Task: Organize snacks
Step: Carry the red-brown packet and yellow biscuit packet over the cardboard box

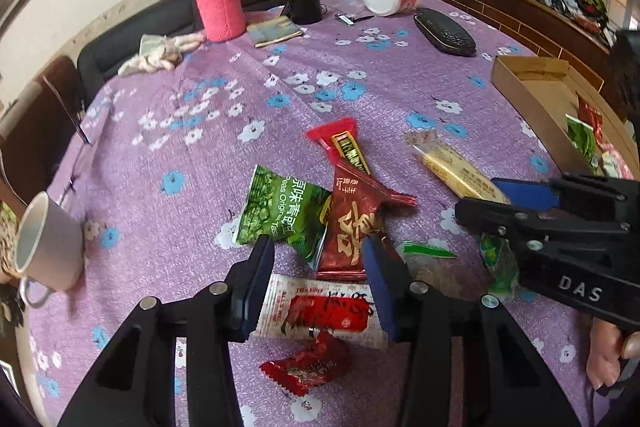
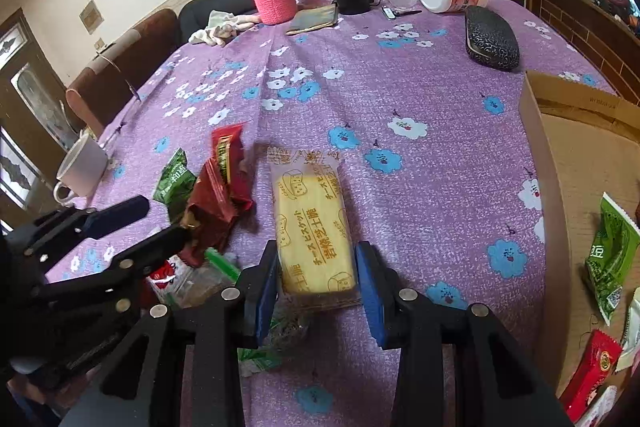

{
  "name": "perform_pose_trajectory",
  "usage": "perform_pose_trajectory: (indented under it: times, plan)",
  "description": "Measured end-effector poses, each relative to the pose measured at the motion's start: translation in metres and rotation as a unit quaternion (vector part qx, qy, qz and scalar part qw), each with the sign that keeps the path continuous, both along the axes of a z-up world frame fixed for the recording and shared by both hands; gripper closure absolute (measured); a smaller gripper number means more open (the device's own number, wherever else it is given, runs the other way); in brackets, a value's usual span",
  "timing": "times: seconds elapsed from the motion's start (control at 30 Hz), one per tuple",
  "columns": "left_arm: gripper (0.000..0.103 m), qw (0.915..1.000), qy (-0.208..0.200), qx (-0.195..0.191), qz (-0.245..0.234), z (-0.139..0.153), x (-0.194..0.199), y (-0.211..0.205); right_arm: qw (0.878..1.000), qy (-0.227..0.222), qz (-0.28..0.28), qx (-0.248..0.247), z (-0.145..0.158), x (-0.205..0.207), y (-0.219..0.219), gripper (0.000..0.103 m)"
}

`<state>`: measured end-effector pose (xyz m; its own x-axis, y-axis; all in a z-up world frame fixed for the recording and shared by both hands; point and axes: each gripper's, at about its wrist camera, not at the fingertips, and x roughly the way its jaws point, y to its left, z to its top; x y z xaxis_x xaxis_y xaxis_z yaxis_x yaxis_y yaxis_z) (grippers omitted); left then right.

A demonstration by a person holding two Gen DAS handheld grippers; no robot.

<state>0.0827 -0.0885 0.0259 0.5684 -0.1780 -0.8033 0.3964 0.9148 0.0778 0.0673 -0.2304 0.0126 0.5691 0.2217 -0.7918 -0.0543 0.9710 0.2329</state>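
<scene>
Right hand-held gripper (image 2: pixel 316 281) grasps yellow biscuit pack (image 2: pixel 314 223); left hand-held gripper (image 1: pixel 316 283) released.

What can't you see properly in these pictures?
- Cardboard box: cut off by the right edge in both wrist views, so most snacks inside are hidden.
- Yellow biscuit pack: the right hand-held gripper frames its near end, so contact is unclear.
- Clear packets: partly hidden behind the left hand-held gripper in the right wrist view.
- Small labels: too blurred to read.
</scene>
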Motion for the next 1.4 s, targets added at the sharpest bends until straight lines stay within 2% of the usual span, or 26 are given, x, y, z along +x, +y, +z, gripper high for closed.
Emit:
perform_pose_trajectory:
  times: [0.13,0.2,0.23,0.27,0.43,0.53,0.67,0.7,0.73,0.83,1.03,1.23,1.33,1.4]
  plan:
    - [0.058,0.9998,-0.011,-0.019,0.001,0.009,-0.004,0.003,1.0,-0.001,-0.001,-0.01,-0.001,0.001,0.001,0.063]
    - [0.054,0.9993,-0.018,-0.031,-0.002,0.015,-0.006,0.004,1.0,-0.002,-0.005,-0.007,-0.002,0.001,-0.001,0.063]
    - [0.049,0.9991,-0.024,-0.036,-0.004,0.017,-0.006,0.003,1.0,-0.001,-0.008,-0.002,-0.001,0.001,-0.002,0.063]
    - [0.045,0.9989,-0.028,-0.037,-0.006,0.018,-0.006,0.001,1.0,0.0,-0.013,0.004,-0.001,0.001,-0.006,0.063]
    - [0.045,0.9991,-0.02,-0.029,-0.023,0.01,-0.001,-0.021,0.999,0.006,-0.026,0.026,-0.002,0.002,-0.016,0.063]
    - [0.049,0.9994,-0.025,-0.001,-0.023,0.0,0.0,-0.032,0.999,0.004,-0.032,0.009,-0.001,0.001,-0.015,0.063]
    - [0.051,0.9999,-0.011,0.004,-0.011,-0.009,0.008,-0.031,0.999,0.006,-0.026,0.019,-0.001,0.0,-0.015,0.063]
    - [0.055,0.9999,-0.007,0.007,-0.008,-0.012,0.009,-0.031,1.0,0.005,-0.025,0.014,-0.001,0.0,-0.013,0.063]
    - [0.068,0.9999,-0.002,0.013,-0.003,-0.016,0.011,-0.032,1.0,0.004,-0.025,0.011,-0.001,0.0,-0.012,0.063]
    - [0.071,0.9999,-0.003,0.015,0.004,-0.019,0.011,-0.033,1.0,0.0,-0.023,0.005,0.0,-0.002,-0.01,0.063]
    - [0.072,0.9999,-0.015,-0.001,0.008,-0.008,0.004,-0.028,0.999,-0.028,-0.033,0.0,0.011,-0.007,-0.012,0.063]
    - [0.072,0.998,-0.038,-0.046,0.018,0.017,-0.001,-0.013,0.994,-0.098,-0.049,0.013,0.038,-0.016,-0.021,0.063]
    - [0.072,0.9963,-0.056,-0.057,0.031,0.028,-0.003,-0.005,0.992,-0.125,-0.035,0.014,0.048,-0.02,-0.018,0.063]
    - [0.072,0.9954,-0.061,-0.064,0.039,0.033,-0.003,0.002,0.992,-0.125,-0.017,0.015,0.05,-0.021,-0.013,0.063]
